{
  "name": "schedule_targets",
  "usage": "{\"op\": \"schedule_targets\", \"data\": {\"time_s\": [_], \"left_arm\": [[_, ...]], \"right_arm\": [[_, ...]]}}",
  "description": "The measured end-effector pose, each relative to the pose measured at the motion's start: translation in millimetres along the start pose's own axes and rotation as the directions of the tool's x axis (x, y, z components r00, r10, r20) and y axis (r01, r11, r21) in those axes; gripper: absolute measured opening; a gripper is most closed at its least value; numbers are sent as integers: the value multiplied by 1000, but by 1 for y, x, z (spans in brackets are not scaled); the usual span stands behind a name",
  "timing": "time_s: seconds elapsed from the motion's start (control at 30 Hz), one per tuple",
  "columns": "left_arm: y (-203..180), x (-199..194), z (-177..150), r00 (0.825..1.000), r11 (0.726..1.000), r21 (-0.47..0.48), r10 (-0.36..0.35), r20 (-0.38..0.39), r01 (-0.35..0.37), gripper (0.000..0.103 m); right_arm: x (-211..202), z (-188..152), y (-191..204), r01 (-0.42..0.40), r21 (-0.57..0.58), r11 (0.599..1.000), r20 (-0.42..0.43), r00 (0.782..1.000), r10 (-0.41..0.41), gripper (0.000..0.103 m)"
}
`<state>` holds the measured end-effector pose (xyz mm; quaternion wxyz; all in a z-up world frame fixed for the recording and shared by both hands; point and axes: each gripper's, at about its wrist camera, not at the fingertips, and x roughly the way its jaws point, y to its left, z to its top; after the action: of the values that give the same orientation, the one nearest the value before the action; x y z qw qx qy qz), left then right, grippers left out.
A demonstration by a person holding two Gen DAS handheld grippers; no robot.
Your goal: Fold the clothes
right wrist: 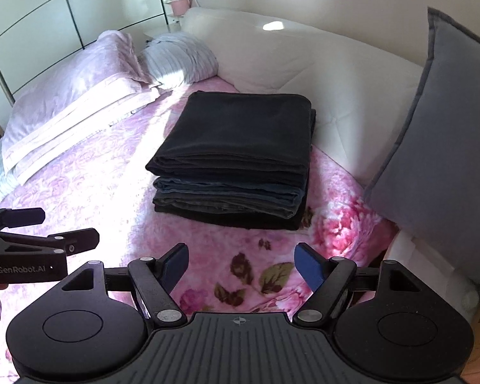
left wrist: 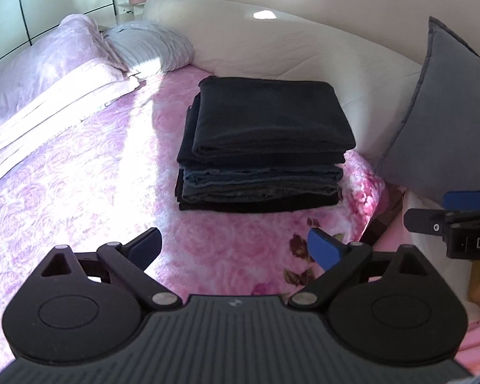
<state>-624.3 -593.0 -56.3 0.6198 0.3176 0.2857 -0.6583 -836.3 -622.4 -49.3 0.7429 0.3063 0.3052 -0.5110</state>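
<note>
A neat stack of folded dark clothes (left wrist: pixel 265 147) (right wrist: pixel 236 160) lies on the pink flowered blanket (left wrist: pixel 80 192) (right wrist: pixel 89 192), a black piece on top with blue-grey denim layers under it. My left gripper (left wrist: pixel 235 248) hangs open over the blanket, short of the stack's near edge, with nothing between its fingers. My right gripper (right wrist: pixel 241 264) is open too, a little before the stack and empty. In the left wrist view the right gripper (left wrist: pixel 432 214) shows at the right edge. The right wrist view catches the left gripper (right wrist: pixel 67 227) at the left edge.
A grey cushion (left wrist: pixel 444 118) (right wrist: pixel 438 147) leans at the right beside the stack. A cream padded headboard (left wrist: pixel 288 44) (right wrist: pixel 304 60) runs behind it. Pink pillows (left wrist: pixel 41 73) (right wrist: pixel 73 96) and a striped pillow (left wrist: pixel 150 44) (right wrist: pixel 182 57) lie at the far left. The bed's edge drops off at the right.
</note>
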Motion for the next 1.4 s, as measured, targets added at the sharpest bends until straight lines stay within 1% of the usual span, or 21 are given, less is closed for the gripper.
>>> {"op": "schedule_targets", "data": {"time_s": [0.23, 0.3, 0.33, 0.37, 0.47, 0.67, 0.8, 1.03, 1.13, 1.23, 1.33, 1.4], "left_arm": [[2, -4, -12, 1000, 999, -29, 24, -3, -24, 96], [2, -4, -13, 1000, 999, -35, 22, 4, -22, 96], [2, -4, -12, 1000, 999, -39, 22, 10, -21, 96], [1, -4, -11, 1000, 999, -40, 24, 13, -23, 96], [-1, -2, -8, 1000, 999, -38, 25, 18, -25, 96], [-4, 2, -7, 1000, 999, -34, 27, 9, -27, 96], [-2, 5, -9, 999, 999, -38, 33, 2, -33, 96], [8, 2, -13, 999, 999, -36, 37, 0, -37, 96], [17, 1, -15, 1000, 999, -39, 21, 12, -20, 96], [29, 5, -16, 1000, 1000, -20, -13, 14, 13, 96], [42, 7, -16, 998, 998, 35, -58, 6, 58, 96], [51, 4, -15, 997, 995, 65, -79, 22, 78, 96]], "right_arm": [[1, -11, 6, 26, -15, 1000, -15, 1000, -26, 76], [2, -11, 6, 30, -11, 999, -6, 1000, -30, 82], [1, -11, 5, 33, -9, 999, 0, 999, -33, 87], [1, -11, 5, 40, -11, 999, 9, 999, -40, 88], [2, -10, 4, 55, -10, 998, 18, 998, -55, 88], [10, -11, -4, 57, 27, 998, -4, 998, -57, 88], [13, -13, -5, 58, 33, 998, -16, 998, -57, 88], [15, -20, 4, 59, 55, 997, -23, 998, -57, 89], [16, -22, 15, 75, 44, 996, -9, 997, -75, 89], [16, -22, 27, 106, 66, 992, 6, 994, -107, 89], [17, -21, 39, 146, 111, 983, 13, 989, -149, 89], [15, -20, 49, 168, 150, 974, 16, 985, -172, 89]]}}
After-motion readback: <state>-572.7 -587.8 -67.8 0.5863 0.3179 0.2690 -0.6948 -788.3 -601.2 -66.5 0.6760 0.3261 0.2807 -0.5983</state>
